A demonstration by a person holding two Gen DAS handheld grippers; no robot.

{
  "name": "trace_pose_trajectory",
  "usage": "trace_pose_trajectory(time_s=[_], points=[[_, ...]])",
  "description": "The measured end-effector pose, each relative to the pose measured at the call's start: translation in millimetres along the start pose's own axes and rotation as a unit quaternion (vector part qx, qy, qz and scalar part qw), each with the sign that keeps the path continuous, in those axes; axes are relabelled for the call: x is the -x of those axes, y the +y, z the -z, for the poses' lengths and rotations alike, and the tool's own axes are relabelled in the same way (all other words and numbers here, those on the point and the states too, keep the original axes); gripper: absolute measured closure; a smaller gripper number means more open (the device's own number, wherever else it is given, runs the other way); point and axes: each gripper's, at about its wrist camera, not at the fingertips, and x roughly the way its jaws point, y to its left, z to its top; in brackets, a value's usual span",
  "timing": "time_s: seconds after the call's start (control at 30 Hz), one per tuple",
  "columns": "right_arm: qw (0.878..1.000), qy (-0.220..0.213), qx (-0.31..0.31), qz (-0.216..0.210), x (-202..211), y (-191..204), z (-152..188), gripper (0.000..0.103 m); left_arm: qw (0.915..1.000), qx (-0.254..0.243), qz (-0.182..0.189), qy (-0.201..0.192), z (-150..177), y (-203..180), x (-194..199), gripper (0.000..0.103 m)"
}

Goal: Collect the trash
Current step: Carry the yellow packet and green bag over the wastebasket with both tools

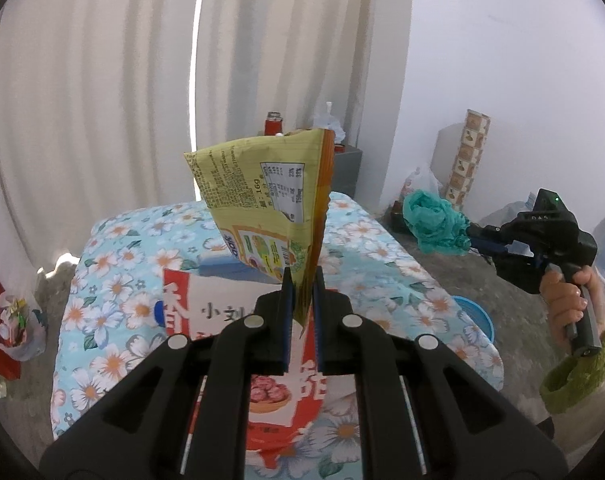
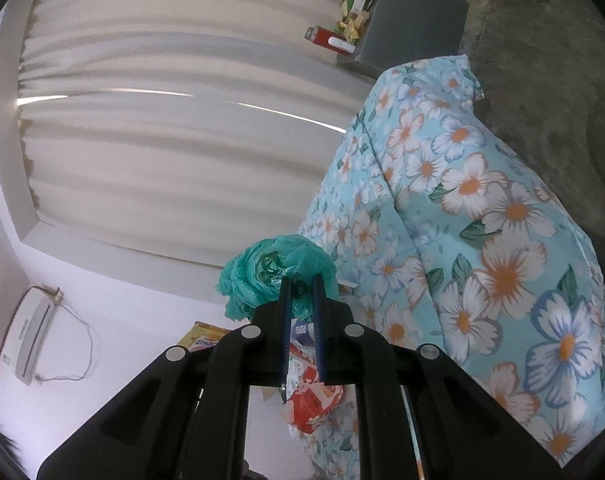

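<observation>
While the floral bedspread [image 1: 114, 292] w/ the big red-and-white snack bag [image 1: 222, 320] lies below, I've got both tools loaded: right gripper [image 2: 301, 280] is clenched on the bunched teal plastic bag [image 2: 258, 276], left gripper [image 1: 301, 276] pinches the yellow wrapper [image 1: 258, 196] by its bottom corner, upright above the bed. Best move, imo: shake the teal bag's mouth open first, then bring the wrapper over and drop it in w/o loosening early.
</observation>
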Motion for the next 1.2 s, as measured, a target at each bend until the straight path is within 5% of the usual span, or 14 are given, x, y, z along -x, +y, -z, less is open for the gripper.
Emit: trace_pose_trajectory(time_s=[0.43, 0.67, 0.87, 1.03, 1.2], points=[[0.999, -0.044, -0.023, -0.020, 61, -28, 0, 0.093, 0.9978, -0.040, 0.052, 0.013, -12, -64, -20, 0.096], [0.992, -0.122, -0.036, 0.028, 132, -61, -7, 0.093, 0.9879, -0.066, 0.128, 0.058, -23, -125, -64, 0.096], [0.965, -0.215, -0.066, 0.135, 205, -108, -3, 0.093, 0.9657, -0.100, 0.209, 0.117, -26, -196, -113, 0.096], [0.932, -0.255, -0.106, 0.234, 241, -154, 2, 0.093, 0.9314, -0.103, 0.284, 0.204, -16, -266, -177, 0.096], [0.913, -0.254, -0.143, 0.285, 242, -199, -5, 0.093, 0.9084, -0.153, 0.281, 0.270, 13, -335, -243, 0.096]])
